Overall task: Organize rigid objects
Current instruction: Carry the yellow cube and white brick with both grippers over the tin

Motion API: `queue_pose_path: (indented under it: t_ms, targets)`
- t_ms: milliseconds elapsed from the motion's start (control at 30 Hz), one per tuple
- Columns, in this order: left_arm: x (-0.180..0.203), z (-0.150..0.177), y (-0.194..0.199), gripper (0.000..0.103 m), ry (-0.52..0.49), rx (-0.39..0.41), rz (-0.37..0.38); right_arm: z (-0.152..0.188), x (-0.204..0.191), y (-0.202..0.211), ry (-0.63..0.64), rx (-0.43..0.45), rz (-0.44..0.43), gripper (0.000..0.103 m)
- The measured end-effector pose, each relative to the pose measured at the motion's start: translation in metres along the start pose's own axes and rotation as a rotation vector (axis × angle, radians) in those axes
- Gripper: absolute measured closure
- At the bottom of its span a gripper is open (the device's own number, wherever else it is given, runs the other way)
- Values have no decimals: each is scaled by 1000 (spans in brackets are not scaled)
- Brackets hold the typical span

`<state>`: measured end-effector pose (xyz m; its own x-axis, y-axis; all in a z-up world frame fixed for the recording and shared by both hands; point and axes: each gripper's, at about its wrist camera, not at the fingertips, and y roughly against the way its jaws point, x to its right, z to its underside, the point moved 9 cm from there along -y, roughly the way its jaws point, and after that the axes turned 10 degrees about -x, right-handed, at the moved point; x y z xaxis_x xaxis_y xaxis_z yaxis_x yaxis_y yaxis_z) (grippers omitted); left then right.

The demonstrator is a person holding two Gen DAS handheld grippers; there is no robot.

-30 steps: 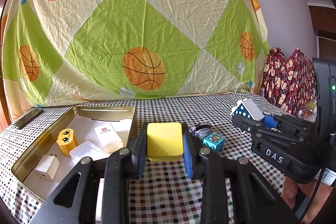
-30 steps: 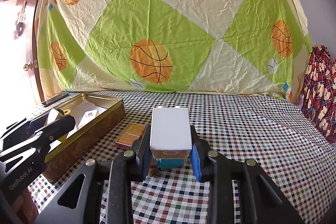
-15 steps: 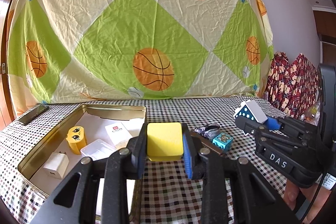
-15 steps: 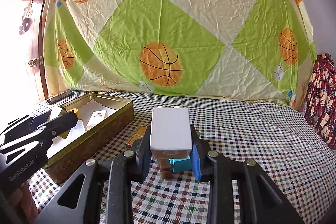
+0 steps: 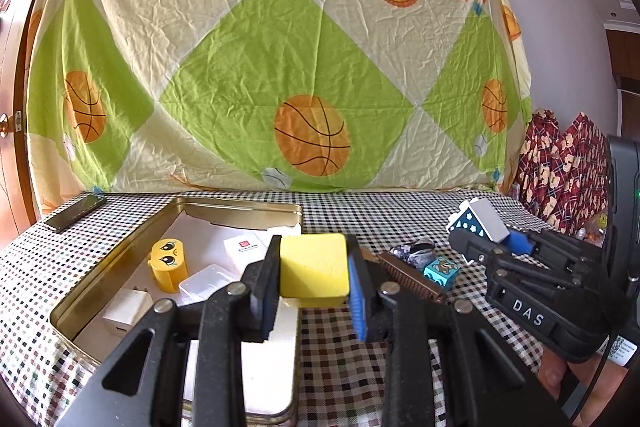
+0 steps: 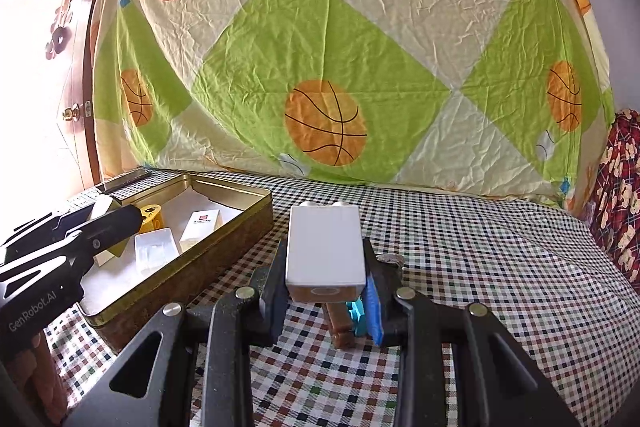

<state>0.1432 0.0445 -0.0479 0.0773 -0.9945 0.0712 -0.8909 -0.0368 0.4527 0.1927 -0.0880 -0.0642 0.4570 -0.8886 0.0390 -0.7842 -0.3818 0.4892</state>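
My left gripper (image 5: 314, 273) is clamped on a yellow block (image 5: 313, 269), pads pressing both its sides, held just above the near right corner of the gold tin (image 5: 240, 205). My right gripper (image 6: 326, 281) is clamped on a white block (image 6: 326, 247) with two studs on its far end; in the left view the same block (image 5: 482, 225) shows a blue side with white shapes.

Under and just past my right gripper, on the checkered tablecloth (image 6: 480, 267): a brown bar (image 6: 340, 323) and a cyan block (image 6: 356, 315), mostly hidden by the white block. In the left view they sit ahead-right of my left gripper, brown bar (image 5: 412, 277) nearest, cyan block (image 5: 440, 269) with a bear picture beyond it, and a small dark shiny item (image 5: 418, 249) just behind, can't tell what.

The tin lies ahead-left of my left gripper and left of my right one. Inside: white charger (image 5: 124, 311) nearest, clear plastic case (image 5: 204, 279), yellow cylinder with cartoon eyes (image 5: 168, 263), white box with red mark (image 5: 244, 247) farther in.

Past the tin's far left corner, a dark phone (image 5: 76, 211) lies flat. A basketball-print sheet (image 5: 280, 67) hangs behind the table, red patterned fabric (image 5: 560, 167) far right.
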Motion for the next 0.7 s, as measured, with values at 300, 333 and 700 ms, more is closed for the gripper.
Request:
queue_pose_path:
  t_ms: [300,333,700]
  targets:
    - [-18,-1,1,75,16,1,-29,-2,-18,-4,25,-1,-25,69]
    - [-19,-1,1,75,17,2,-32,-2,-20,-4,27,-1,-28,69]
    - [-38,-1,3,75,25,2,-69,-3,-44,-8,47,-3,-69,69]
